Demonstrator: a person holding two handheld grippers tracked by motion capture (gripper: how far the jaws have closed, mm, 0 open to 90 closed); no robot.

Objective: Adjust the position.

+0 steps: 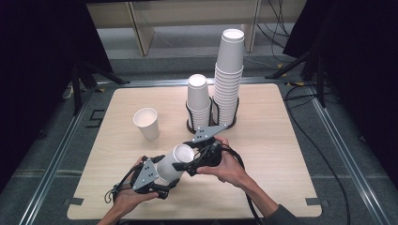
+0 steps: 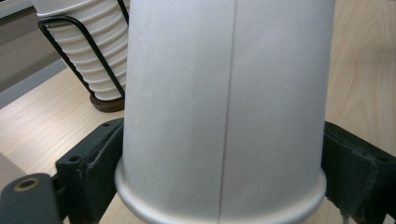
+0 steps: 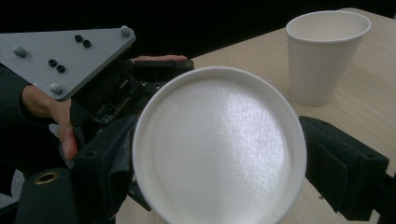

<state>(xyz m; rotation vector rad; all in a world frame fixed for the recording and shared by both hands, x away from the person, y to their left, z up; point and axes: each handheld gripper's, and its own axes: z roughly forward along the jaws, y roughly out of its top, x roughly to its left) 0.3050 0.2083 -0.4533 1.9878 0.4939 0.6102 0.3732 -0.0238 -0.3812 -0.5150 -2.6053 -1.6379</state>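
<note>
Grippers are meeting over the table's [image 1: 281, 140] near edge, at six o'clock from the racked cup stacks [image 1: 227, 75]. Left gripper [image 1: 174, 180] is clamping the paper cup [image 1: 173, 164] near its rim; right gripper [image 1: 180, 165] is flanking its base, contact unclear. A second cup [image 1: 146, 123] is standing at ten o'clock.

Both tools [image 1: 165, 174] [image 1: 184, 165] clamped, nearly touching.
</note>
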